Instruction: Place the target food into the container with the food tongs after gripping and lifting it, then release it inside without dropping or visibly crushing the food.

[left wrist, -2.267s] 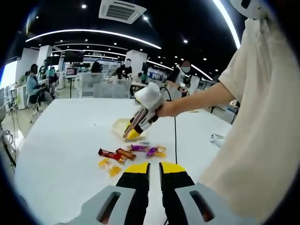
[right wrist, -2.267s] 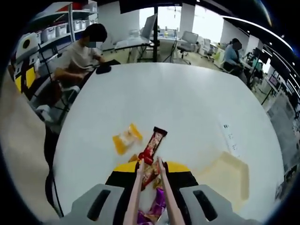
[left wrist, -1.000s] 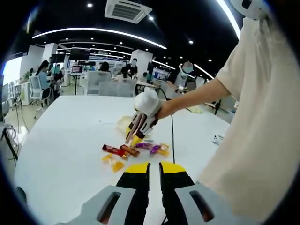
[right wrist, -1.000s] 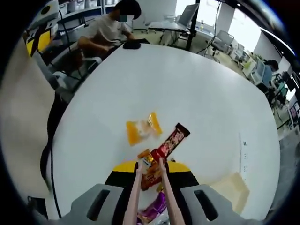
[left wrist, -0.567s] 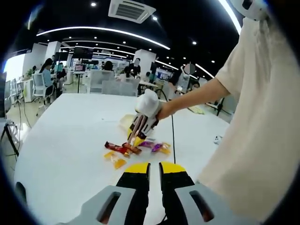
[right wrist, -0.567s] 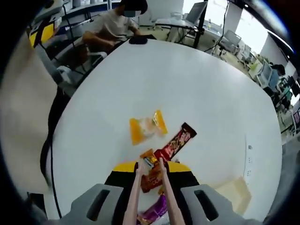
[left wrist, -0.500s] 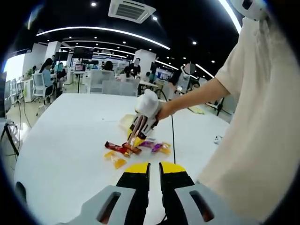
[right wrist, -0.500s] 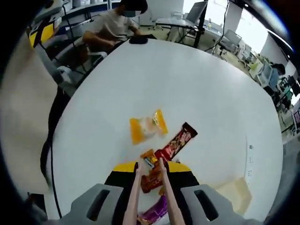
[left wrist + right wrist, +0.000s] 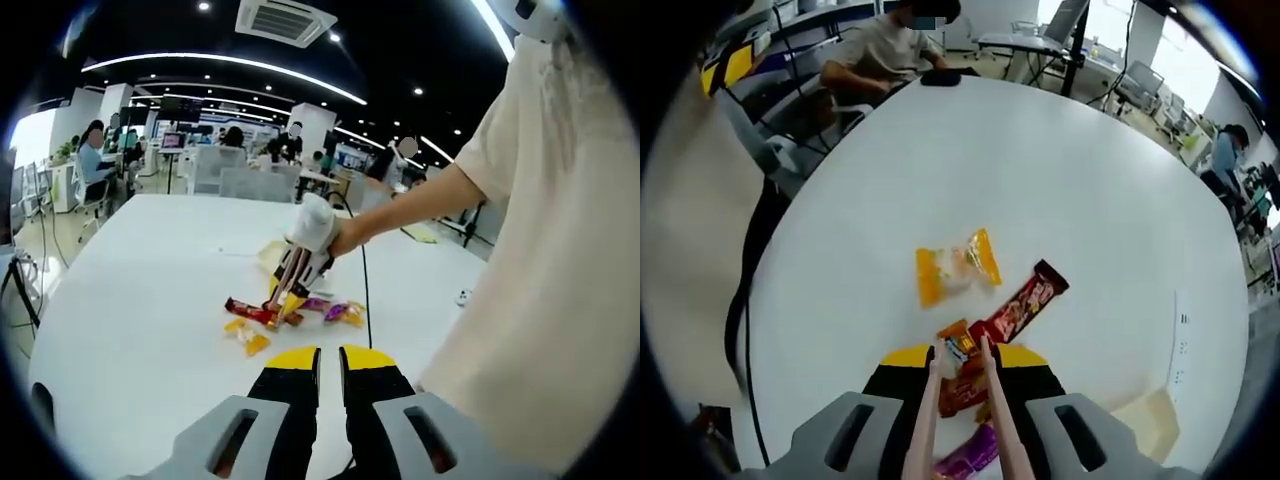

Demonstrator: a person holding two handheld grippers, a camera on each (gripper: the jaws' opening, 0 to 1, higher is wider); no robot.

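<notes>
Tongs [image 9: 960, 400], thin and pale pinkish with long straight arms, sit clamped in your right gripper [image 9: 961, 362], and their tips come down on either side of a small orange-brown crinkly snack packet [image 9: 962, 368] lying on the smooth white table [image 9: 1040, 200]. Your right gripper's yellow-tipped jaws are squeezed in on the tong arms, and whether the tips are actually pinching the packet or just flanking it is hard to tell. Right beside those tips lies a glossy red bar wrapper [image 9: 1020, 303], long and flat, angled away, and a bit further off a puffy clear-and-orange pillow pack [image 9: 956, 271]. A shiny purple wrapper [image 9: 970, 455] peeks out low between the jaws. The pale cream container [image 9: 1152, 418], shallow and square-ish, sits off near the table edge, well apart from the snacks. From your left gripper view, your left gripper [image 9: 329, 359] hangs over the table with its black-and-yellow jaws nearly together on nothing, while your right gripper [image 9: 298, 275] reaches down into the snack pile [image 9: 290, 315].
</notes>
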